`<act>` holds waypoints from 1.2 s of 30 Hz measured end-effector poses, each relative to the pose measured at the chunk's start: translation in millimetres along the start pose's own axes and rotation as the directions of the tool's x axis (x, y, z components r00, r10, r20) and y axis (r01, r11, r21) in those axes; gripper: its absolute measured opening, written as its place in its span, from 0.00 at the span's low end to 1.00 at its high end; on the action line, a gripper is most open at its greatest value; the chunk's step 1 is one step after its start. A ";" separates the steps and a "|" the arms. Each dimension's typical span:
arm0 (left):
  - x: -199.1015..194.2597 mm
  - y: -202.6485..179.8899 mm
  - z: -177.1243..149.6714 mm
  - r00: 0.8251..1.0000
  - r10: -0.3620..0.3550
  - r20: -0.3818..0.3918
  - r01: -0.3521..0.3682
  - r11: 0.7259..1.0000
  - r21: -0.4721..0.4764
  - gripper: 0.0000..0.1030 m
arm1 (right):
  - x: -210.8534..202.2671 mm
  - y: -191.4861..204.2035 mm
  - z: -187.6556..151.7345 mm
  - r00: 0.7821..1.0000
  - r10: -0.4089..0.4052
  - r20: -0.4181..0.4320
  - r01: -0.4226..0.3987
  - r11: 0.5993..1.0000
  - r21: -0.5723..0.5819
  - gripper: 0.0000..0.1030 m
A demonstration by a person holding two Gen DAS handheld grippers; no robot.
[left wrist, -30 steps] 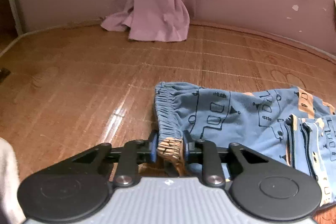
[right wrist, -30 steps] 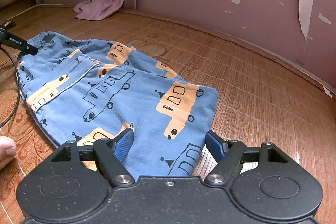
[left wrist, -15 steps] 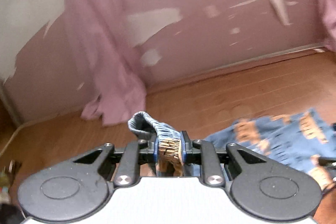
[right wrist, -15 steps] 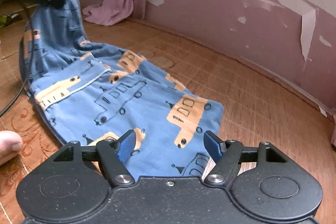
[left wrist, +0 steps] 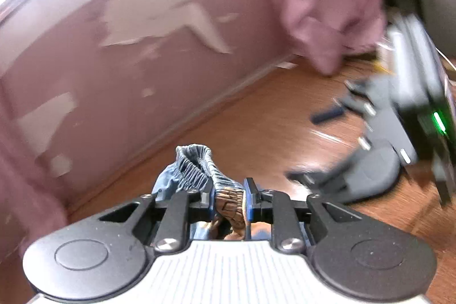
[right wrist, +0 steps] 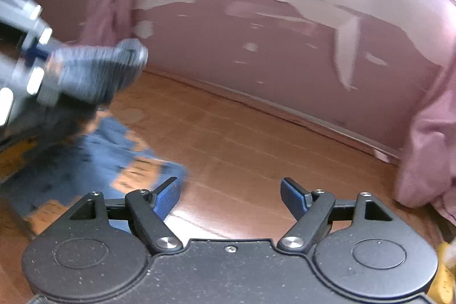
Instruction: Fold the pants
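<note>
Left gripper [left wrist: 230, 200]: light grey ribbed body plate, two black round hubs with circular insets, black angular linkage arms, silver screw heads at the pivots, blue pads [left wrist: 250, 200] on the fingertips. Right gripper [right wrist: 230, 194]: same build but black speckled body (dusty-looking), one small centre screw, silver pivot screws, triangular cut-outs in the outer links, blue pads [right wrist: 168, 197] on black fingers. In the left wrist view the other unit shows blurred at right, dark casing with a green light [left wrist: 439, 120].
</note>
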State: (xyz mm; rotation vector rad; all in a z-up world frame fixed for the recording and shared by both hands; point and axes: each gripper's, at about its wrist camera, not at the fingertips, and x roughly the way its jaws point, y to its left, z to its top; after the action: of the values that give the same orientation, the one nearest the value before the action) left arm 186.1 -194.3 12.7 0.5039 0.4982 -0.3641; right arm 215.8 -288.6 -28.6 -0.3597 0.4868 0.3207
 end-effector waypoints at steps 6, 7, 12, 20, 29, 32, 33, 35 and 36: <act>59.0 -40.1 -9.9 0.978 -0.133 -0.161 0.140 0.990 0.030 0.27 | 12.4 -50.8 -17.0 0.998 -0.031 -0.046 0.037 0.992 0.120 0.77; 65.2 -40.7 -11.5 0.968 -0.168 -0.185 0.171 0.985 0.004 0.29 | 14.1 -54.7 -18.9 0.998 -0.025 -0.051 0.031 0.991 0.132 0.77; 55.2 -15.5 -12.9 0.960 -0.251 -0.125 0.231 0.961 -0.155 0.64 | 15.0 -52.8 -23.2 0.999 0.016 -0.044 -0.010 0.989 0.148 0.77; 8.2 83.8 -50.5 0.998 0.022 -0.064 -0.049 0.877 -0.479 0.82 | -11.0 -9.1 -10.3 0.980 0.201 0.000 -0.198 0.964 0.177 0.82; 38.0 108.9 -102.4 0.968 0.004 -0.250 -0.135 0.850 -0.509 0.74 | -1.6 34.7 -5.6 0.916 0.359 -0.181 -0.291 0.902 0.318 0.51; 39.3 102.1 -105.3 0.968 -0.009 -0.249 -0.121 0.857 -0.500 0.76 | 4.4 33.6 -10.4 0.914 0.350 -0.207 -0.268 0.901 0.340 0.32; 33.8 103.6 -105.8 0.969 -0.016 -0.248 -0.115 0.855 -0.505 0.78 | 0.4 33.7 -8.9 0.919 0.338 -0.205 -0.264 0.910 0.318 0.26; 38.6 105.6 -110.3 0.968 -0.023 -0.249 -0.112 0.851 -0.512 0.79 | -11.7 33.4 -4.6 0.926 0.319 -0.203 -0.260 0.927 0.270 0.04; 39.5 106.1 -112.1 0.968 -0.030 -0.250 -0.107 0.851 -0.515 0.80 | -18.2 35.6 -3.5 0.932 0.297 -0.206 -0.244 0.937 0.249 0.03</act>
State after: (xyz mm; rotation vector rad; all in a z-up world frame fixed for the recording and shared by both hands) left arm 225.4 -55.6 -54.9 0.0202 0.8024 -0.1106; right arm 185.7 -262.3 -31.4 -0.1128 0.8086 0.4911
